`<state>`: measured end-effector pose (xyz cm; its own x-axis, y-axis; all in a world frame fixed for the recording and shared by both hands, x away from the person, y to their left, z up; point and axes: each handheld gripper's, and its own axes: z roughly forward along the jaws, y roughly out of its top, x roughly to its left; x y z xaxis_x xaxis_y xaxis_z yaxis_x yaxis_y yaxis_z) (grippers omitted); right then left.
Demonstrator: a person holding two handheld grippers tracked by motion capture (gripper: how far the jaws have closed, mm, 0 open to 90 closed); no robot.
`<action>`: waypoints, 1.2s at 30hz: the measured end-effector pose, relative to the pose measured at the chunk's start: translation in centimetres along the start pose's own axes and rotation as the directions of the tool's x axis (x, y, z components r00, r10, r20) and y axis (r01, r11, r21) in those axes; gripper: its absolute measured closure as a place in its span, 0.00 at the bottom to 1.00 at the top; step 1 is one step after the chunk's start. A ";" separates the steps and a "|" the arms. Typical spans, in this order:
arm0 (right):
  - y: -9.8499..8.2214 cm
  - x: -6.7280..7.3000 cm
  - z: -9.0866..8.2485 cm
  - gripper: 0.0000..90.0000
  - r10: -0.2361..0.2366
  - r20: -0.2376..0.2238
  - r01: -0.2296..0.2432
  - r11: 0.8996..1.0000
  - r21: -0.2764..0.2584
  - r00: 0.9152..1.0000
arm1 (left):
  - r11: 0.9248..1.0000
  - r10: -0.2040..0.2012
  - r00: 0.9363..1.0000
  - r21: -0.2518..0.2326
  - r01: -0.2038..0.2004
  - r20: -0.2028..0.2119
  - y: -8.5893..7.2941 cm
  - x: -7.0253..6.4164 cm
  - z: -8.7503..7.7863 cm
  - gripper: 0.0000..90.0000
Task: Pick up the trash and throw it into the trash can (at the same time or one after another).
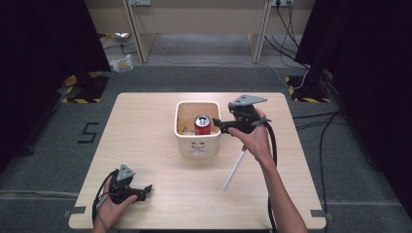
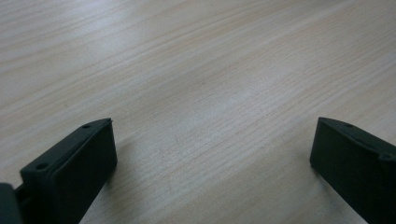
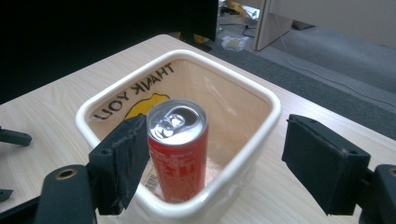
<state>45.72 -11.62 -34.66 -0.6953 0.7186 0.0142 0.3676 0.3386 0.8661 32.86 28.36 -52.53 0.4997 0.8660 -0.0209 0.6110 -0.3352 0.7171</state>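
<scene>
Can [image 1: 202, 124] stands upright inside the white bin [image 1: 180, 138] near the desk's [image 1: 145, 145] far edge, and the right gripper [image 1: 217, 123] hangs at the bin's right rim, jaws wide, gripping nothing. Left gripper [image 1: 145, 190] rests by the near left corner, jaws spread wide too. White tube [image 1: 233, 170] lies right of the bin.

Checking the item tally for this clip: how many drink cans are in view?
1. The red can stands upright inside the white bin at mid-table, beside the open right gripper. Yellow scraps lie on the bin floor; nothing else can-like shows, though the can hides part of it.
</scene>
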 end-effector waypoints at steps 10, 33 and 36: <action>-1.7 -0.9 -1.7 0.26 0.020 0.040 -0.020 1.000 -0.006 0.999 | 1.000 0.000 1.000 0.001 0.000 0.000 0.0 0.0 0.0 0.00; -9.0 0.4 -1.7 0.27 0.006 0.149 -0.022 0.994 0.106 0.989 | 1.000 0.000 1.000 0.003 0.000 -0.003 0.0 0.0 0.0 0.00; -9.7 0.4 -1.5 0.28 0.023 0.148 -0.039 0.994 0.103 0.989 | 1.000 0.000 1.000 0.002 0.000 -0.003 0.0 0.0 0.0 0.00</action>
<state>40.96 -15.50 -42.29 -0.5875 0.8082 -0.0399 0.4557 0.3712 0.8091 32.82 28.40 -52.52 0.4979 0.8670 -0.0191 0.6126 -0.3360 0.7154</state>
